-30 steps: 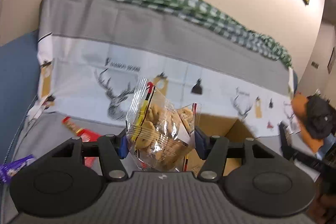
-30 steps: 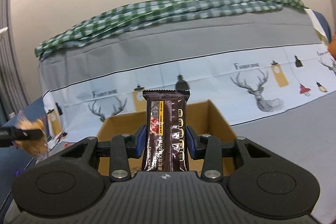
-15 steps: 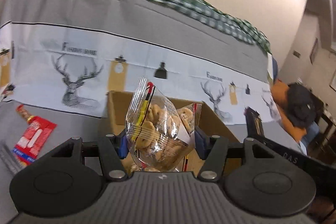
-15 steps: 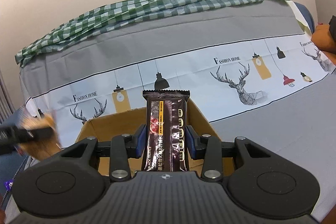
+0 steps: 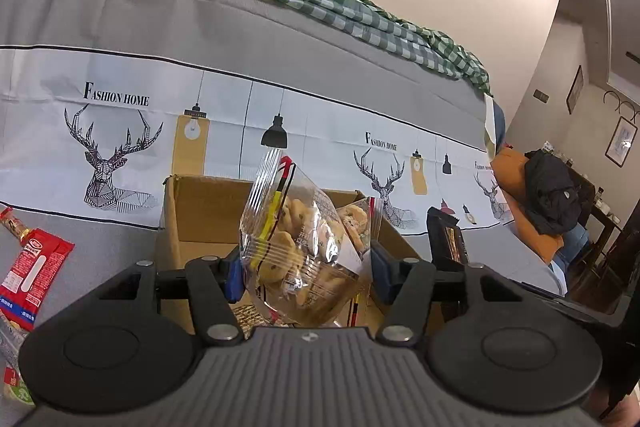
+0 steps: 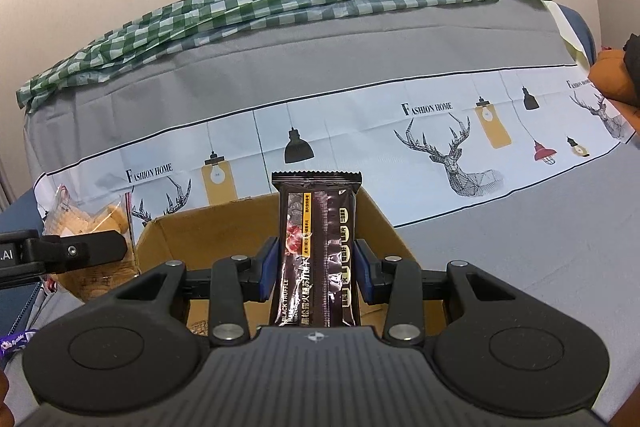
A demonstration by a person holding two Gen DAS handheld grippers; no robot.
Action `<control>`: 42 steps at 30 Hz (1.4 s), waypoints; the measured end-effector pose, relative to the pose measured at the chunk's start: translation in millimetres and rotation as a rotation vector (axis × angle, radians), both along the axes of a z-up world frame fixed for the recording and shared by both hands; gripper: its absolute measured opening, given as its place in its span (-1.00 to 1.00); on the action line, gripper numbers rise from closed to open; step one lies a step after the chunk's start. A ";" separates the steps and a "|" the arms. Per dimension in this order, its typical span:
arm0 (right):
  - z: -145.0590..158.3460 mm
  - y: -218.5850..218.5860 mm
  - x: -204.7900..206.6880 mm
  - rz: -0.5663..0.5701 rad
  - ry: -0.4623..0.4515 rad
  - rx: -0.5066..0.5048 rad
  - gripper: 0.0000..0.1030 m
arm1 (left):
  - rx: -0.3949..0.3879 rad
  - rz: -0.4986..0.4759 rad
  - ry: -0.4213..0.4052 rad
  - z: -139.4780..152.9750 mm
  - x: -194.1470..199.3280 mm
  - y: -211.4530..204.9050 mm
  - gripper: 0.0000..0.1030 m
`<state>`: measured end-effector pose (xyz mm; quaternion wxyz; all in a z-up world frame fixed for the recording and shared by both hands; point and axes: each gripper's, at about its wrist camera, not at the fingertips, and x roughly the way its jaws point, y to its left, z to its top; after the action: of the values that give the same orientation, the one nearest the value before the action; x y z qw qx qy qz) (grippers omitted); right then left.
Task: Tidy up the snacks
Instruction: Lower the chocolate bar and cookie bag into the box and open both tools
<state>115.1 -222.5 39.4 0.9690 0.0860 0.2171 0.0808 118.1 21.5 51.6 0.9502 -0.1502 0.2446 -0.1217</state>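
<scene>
**Both grippers loaded over the box**

Grey cloth with a deer-print band covers the sofa (image 5: pixel 280 39), a green check cloth (image 6: pixel 280 3) bunched along its top; on the seat stands an open box (image 6: pixel 224 227) of brown card, and both tools hang at its near edge.

Left gripper (image 5: pixel 306 269) is clamped on a clear cookie bag (image 5: pixel 304 247), blue pads pressing its sides; the bag stands upright over the box mouth, its seal on top. Right gripper (image 6: pixel 316 267) is clamped on a dark bar (image 6: pixel 316 247), also upright over the box; the pads take it at mid-length.

My guess is the bag weighs little; the film is slick and crinkly, the cookies inside brittle, so a harder squeeze would likely crush them; a hold low on the filled part, as now, seems safer than the thin seal, which could slide out. The bar looks stiffer and flat-sided; its glossy wrapper may slip, yet a grip across the narrow width should keep it.

More snacks wait outside: a red packet (image 5: pixel 34 267) lies left of the box on the cloth; a purple wrapper (image 6: pixel 16 339) shows at the edge.
</scene>
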 end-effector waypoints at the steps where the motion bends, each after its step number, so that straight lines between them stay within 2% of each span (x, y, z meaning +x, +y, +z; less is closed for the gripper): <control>1: 0.6 0.4 0.6 0.001 0.001 0.003 -0.21 | 0.000 0.000 0.000 0.0 -0.3 -0.1 0.25; 12: 0.6 -0.8 -2.2 -0.003 -0.011 -0.001 -0.21 | 0.025 -0.010 0.000 -3.1 -1.4 -6.8 0.25; 42: -0.5 4.2 -3.8 0.002 -0.019 -0.014 -0.21 | 0.031 -0.024 -0.006 -3.7 -1.5 -13.0 0.25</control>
<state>111.3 -218.3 38.8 0.9715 0.0782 0.2085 0.0811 116.6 8.6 47.9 0.9515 -0.1323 0.2455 -0.1297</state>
